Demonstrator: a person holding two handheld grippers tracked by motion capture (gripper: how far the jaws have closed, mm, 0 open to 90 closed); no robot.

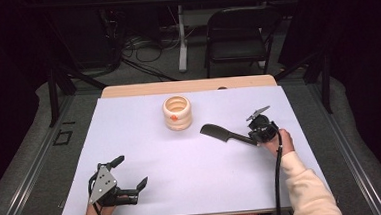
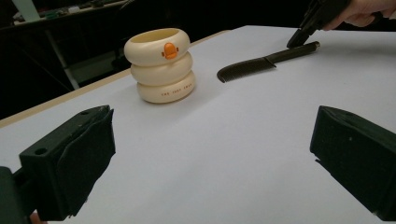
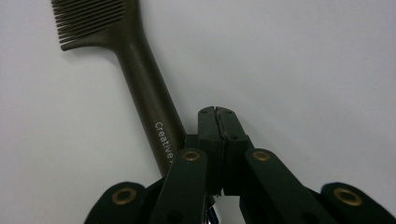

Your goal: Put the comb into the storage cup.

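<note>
— Black plastic jaws, two per gripper, two grippers in all. How did the right gripper (image 3: pixel 217 114) stand?

— Its jaws were pressed flat together with nothing between them. It sat just beside the handle of the one dark comb (image 3: pixel 140 84), beyond the handle end from the cream holder; whether it touched the handle I cannot tell.

— And the comb itself?

— It lay flat on the white table (image 1: pixel 183 183), teeth end pointing toward the cream holder (image 1: pixel 177 112), handle end away from it. White lettering ran along the handle.

— The left gripper (image 1: pixel 128 172)?

— Spread wide, empty, well apart from the holder on the person's near side. In its own view, the two jaws framed the holder (image 2: pixel 160 65) and the comb (image 2: pixel 261 64).

— Describe the holder.

— One piece, shaped like three stacked rings, open at the top, with one orange mark on the uppermost ring. It stood upright toward the table's far edge.

— Anything behind it?

— One black folding chair (image 1: pixel 237 32) on the floor, past the table, with cables nearby.
</note>
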